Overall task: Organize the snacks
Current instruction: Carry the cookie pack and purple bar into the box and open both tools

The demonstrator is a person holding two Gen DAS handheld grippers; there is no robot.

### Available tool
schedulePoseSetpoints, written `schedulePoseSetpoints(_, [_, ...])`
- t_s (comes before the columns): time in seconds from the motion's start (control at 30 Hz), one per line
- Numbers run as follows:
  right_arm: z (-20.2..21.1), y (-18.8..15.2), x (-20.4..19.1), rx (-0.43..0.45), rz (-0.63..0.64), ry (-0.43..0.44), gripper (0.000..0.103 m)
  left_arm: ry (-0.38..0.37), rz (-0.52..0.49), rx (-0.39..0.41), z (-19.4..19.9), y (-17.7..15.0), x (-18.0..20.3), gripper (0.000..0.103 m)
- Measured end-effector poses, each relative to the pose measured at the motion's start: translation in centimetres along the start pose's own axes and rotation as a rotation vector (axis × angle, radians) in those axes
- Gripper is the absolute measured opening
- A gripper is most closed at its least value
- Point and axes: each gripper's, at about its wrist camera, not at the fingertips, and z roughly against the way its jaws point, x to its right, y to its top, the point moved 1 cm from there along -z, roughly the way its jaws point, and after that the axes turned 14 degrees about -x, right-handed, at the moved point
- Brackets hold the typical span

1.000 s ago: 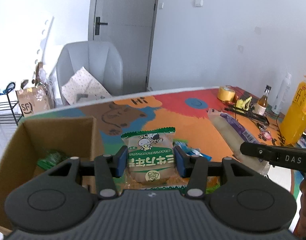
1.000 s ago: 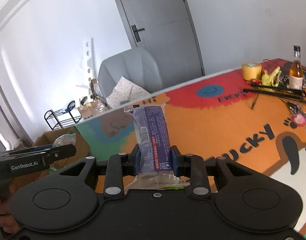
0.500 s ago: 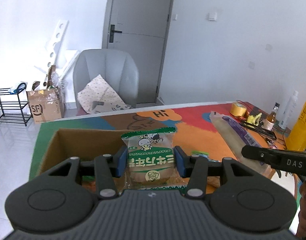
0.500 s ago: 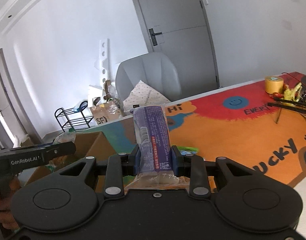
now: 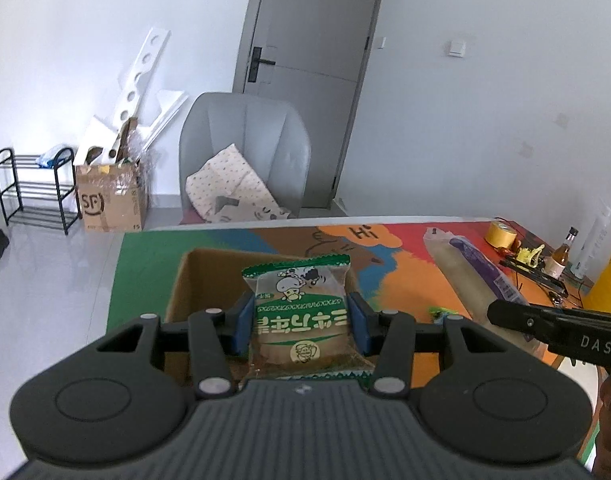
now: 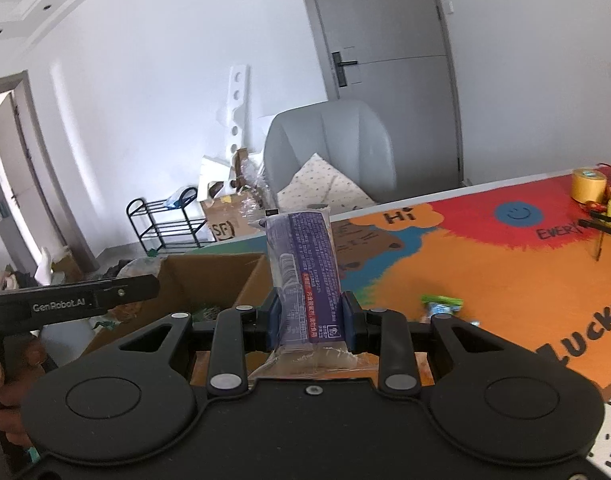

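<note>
My left gripper [image 5: 301,326] is shut on a green-and-clear snack packet [image 5: 301,312] with a cartoon cow, held over the open cardboard box [image 5: 209,276]. My right gripper [image 6: 308,320] is shut on a long purple snack packet [image 6: 303,268] that stands upright between the blue pads. In the left wrist view that purple packet [image 5: 477,268] sticks up at the right above the right gripper's black body. The cardboard box [image 6: 209,276] lies just left of the right gripper, with green wrappers inside. A small green-and-blue snack [image 6: 441,304] lies on the colourful mat.
The table carries a bright cartoon mat [image 6: 485,264]. A yellow tape roll [image 6: 588,186], a small brown bottle [image 5: 563,250] and black cables sit at the far right. A grey chair [image 5: 245,152] with a cushion stands behind the table. A hand [image 6: 5,384] holds the left gripper.
Both grippers have moved left together with their packets still gripped. The box now lies under and ahead of the left gripper, and the room's left side has come into view.
</note>
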Motion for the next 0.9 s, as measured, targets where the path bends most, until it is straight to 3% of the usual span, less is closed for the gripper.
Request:
schedulePoseSetpoints(0.27, [-1.0,0.3,-3.5,-0.015,0.054,0.013,0.029,-0.022,0.043,-0.023,-0.3,-0.9,-2.3,0.048])
schedulePoseSetpoints(0.43, [-1.7,0.7,-5.2,-0.024,0.086,0.012,0.029,-0.049,0.086,0.006,0.4,-1.2,-3.7,0.062])
schedulePoseSetpoints(0.9, [-4.0,1.7,-8.0,-0.042,0.097,0.01,0.03,-0.049,0.169,0.005,0.9,-1.7,-7.2,0.073])
